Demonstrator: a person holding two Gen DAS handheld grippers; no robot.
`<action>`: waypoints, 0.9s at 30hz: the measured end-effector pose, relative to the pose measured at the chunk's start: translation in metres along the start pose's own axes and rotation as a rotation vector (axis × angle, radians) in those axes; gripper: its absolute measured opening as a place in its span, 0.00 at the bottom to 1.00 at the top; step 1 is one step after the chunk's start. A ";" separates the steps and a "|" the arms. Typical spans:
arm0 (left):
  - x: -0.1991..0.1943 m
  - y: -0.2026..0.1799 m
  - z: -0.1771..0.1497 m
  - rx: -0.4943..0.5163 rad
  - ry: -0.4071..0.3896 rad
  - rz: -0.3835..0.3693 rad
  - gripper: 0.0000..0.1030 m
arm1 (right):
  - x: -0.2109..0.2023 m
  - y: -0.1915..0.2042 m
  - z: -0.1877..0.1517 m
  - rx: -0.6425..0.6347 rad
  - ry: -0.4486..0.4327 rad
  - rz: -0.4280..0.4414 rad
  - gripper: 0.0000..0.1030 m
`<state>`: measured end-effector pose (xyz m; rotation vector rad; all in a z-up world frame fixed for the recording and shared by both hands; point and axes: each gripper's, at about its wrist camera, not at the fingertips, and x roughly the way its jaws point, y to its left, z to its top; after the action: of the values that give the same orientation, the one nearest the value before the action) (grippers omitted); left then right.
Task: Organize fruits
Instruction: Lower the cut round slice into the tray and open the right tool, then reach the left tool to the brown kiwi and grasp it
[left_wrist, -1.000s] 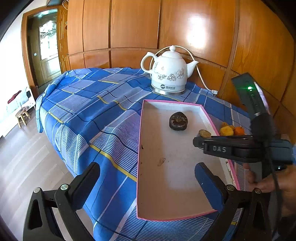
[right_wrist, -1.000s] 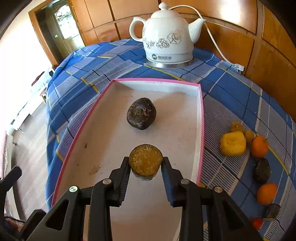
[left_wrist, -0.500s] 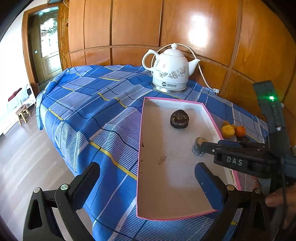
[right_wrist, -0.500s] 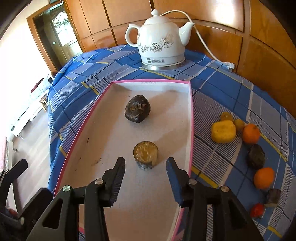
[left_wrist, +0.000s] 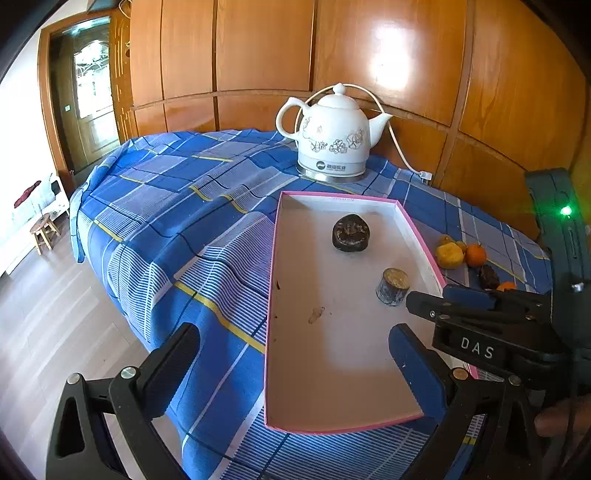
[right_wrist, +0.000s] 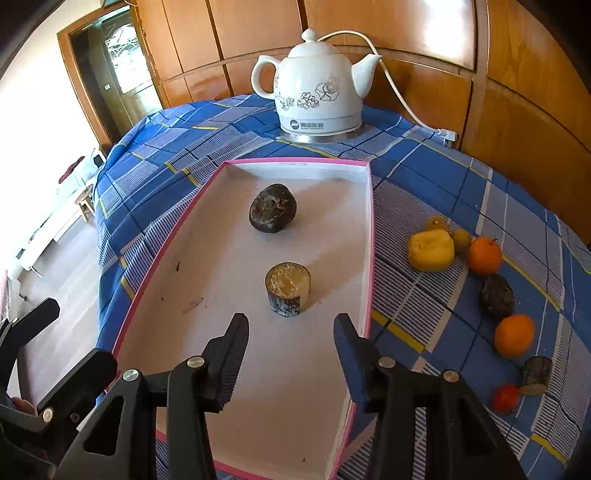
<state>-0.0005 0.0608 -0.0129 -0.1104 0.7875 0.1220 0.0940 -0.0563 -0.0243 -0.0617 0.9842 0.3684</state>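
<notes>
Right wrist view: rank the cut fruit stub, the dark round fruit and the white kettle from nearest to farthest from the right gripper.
From the right gripper, jaws opening with nothing between them:
1. Cut fruit stub, just ahead, mid-tray.
2. Dark round fruit, further up the pink-rimmed tray.
3. White kettle, beyond the tray, by the wooden wall.
</notes>
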 end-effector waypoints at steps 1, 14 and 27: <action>0.001 0.000 0.000 -0.001 0.002 0.000 1.00 | -0.001 0.000 -0.001 0.000 -0.001 -0.003 0.48; 0.007 0.003 -0.004 -0.007 0.029 -0.025 1.00 | -0.035 -0.006 -0.011 -0.058 -0.097 -0.143 0.49; 0.002 -0.014 -0.006 0.043 0.020 -0.076 1.00 | -0.077 -0.028 -0.022 -0.063 -0.194 -0.270 0.49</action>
<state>-0.0015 0.0462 -0.0176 -0.1012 0.8048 0.0325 0.0477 -0.1083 0.0238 -0.2104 0.7605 0.1539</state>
